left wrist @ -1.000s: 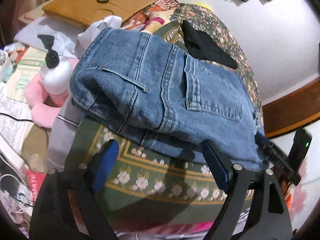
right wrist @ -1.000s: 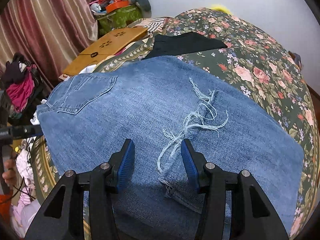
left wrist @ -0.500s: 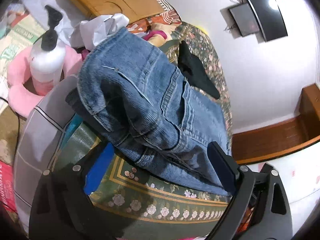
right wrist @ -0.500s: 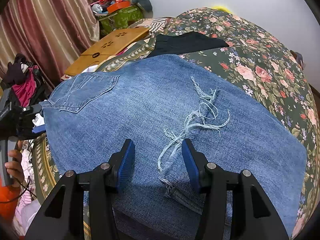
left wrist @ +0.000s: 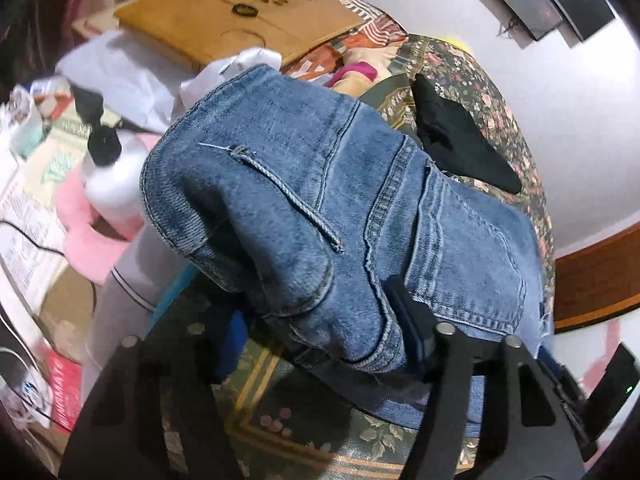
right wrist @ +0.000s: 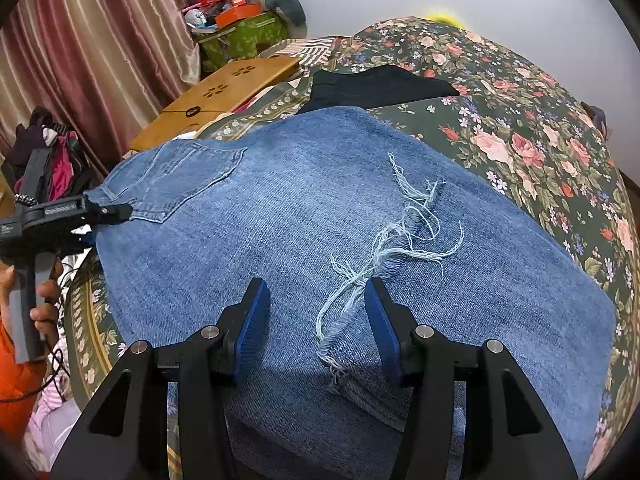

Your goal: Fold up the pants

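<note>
Blue denim pants lie folded on the floral bedspread, back pocket at the left, frayed rip in the middle. In the left wrist view the waistband end bulges up and hangs over my left gripper, whose jaws hold the denim edge between them. The left gripper also shows in the right wrist view, at the pocket corner. My right gripper is open, its blue pads either side of the frayed threads, resting over the near fold.
A black garment lies behind the pants. A wooden lap desk sits at the bed's far left. A white pump bottle and pink cushion stand beside the bed. Curtains hang at left.
My left gripper has narrowed onto the waistband edge, and the denim now drapes over it. The right gripper has stayed put, open over the rip.
</note>
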Motion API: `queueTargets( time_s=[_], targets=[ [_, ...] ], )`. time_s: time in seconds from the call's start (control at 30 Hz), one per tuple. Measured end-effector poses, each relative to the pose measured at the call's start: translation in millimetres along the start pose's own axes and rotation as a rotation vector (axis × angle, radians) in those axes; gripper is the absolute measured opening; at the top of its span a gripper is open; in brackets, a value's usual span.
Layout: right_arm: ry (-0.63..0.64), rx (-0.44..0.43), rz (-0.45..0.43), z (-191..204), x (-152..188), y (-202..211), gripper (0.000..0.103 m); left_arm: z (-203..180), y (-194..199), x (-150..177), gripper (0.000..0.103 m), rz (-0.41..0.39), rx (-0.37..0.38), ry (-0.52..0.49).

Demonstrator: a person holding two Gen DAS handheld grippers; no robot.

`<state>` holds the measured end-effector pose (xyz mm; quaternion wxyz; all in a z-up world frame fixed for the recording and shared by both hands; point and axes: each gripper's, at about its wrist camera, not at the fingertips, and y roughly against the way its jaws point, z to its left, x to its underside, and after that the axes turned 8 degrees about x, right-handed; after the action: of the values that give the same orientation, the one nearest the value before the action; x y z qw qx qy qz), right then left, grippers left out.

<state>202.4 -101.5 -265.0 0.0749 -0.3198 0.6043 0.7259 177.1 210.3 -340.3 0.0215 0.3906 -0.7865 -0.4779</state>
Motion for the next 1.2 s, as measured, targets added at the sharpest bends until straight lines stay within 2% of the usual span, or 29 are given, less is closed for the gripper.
queueTargets(
  time_s=[0.07,0.23,0.37,0.53,0.67,0.73,0.87,0.97,1.03,1.1,1.2],
  targets=[
    [0.0,0.001,-0.001,0.2,-0.2,0.1,0.048,-3.8,3.5,1.5,0.054,-0.017,-0.018,-0.031],
    [-0.012,-0.005,-0.002,-1.5,-1.8,4.4,0.048,-34.2,19.4,4.8,0.038,-0.083,-0.112,-0.197],
    [-0.047,-0.008,-0.047,-10.3,-0.7,24.6,0.047,-66.7,38.7,6.2,0.03,-0.146,-0.164,-0.331],
    [-0.11,0.018,-0.118,-36.4,5.2,59.1,0.047,-105.3,69.7,3.5,0.026,-0.228,-0.15,-0.437],
    [-0.169,0.072,-0.146,-70.0,17.3,81.3,0.048,-143.8,92.0,1.9,0.024,-0.297,-0.119,-0.521],
    [-0.205,0.101,-0.145,-89.0,27.8,88.2,0.048,-169.3,102.6,3.3,0.019,-0.329,-0.088,-0.573],
    [-0.298,0.144,-0.11,-129.2,56.8,89.3,0.048,-215.5,115.8,7.0,0.018,-0.345,-0.004,-0.629],
    [-0.335,0.183,-0.077,-147.3,77.6,84.3,0.048,-248.2,116.4,11.2,0.017,-0.354,0.017,-0.677],
    [-0.358,0.184,-0.055,-156.5,90.9,78.1,0.048,-273.5,112.9,16.7,0.017,-0.356,0.025,-0.718],
    [-0.383,0.148,-0.036,-163.7,100.9,70.2,0.048,-299.5,107.0,24.0,0.017,-0.354,0.035,-0.764],
    [-0.416,0.1,-0.057,-170.0,107.2,67.9,0.048,-328.3,100.2,35.7,0.016,-0.345,0.06,-0.816]
  ],
)
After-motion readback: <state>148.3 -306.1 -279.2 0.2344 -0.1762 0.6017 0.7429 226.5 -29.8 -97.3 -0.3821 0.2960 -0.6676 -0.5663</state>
